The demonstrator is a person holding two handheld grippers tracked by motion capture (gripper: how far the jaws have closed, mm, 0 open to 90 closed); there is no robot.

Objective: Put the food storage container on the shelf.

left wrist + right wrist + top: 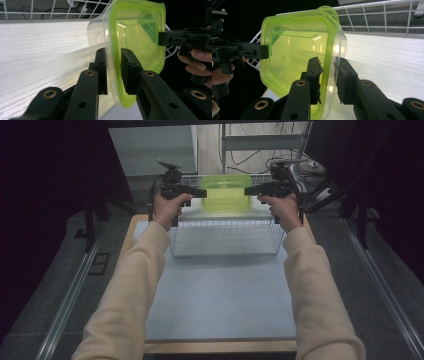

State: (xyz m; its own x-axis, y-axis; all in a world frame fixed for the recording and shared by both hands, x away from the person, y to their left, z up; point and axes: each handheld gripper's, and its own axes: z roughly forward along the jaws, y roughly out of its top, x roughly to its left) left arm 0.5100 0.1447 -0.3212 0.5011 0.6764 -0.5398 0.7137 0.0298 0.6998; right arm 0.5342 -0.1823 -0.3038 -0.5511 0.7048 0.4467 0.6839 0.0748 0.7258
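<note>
A clear plastic container with a lime-green lid (226, 193) hangs in the air over the far part of a white wire basket (278, 240), tipped on its side. My left gripper (202, 193) is shut on its left rim and my right gripper (248, 191) on its right rim. In the left gripper view the left gripper (113, 66) pinches the green rim of the container (135, 37), and the right gripper (161, 38) bites the far edge. In the right gripper view the right gripper (329, 72) straddles the rim of the container (294, 50), with the left gripper (265, 52) opposite.
The basket's pale floor (37, 55) lies below the container, and its wire wall (384, 17) rises behind. The basket stands at the far end of a grey-blue mat (220, 295) on a wooden table. Cables and shelf legs (260, 145) lie beyond the table.
</note>
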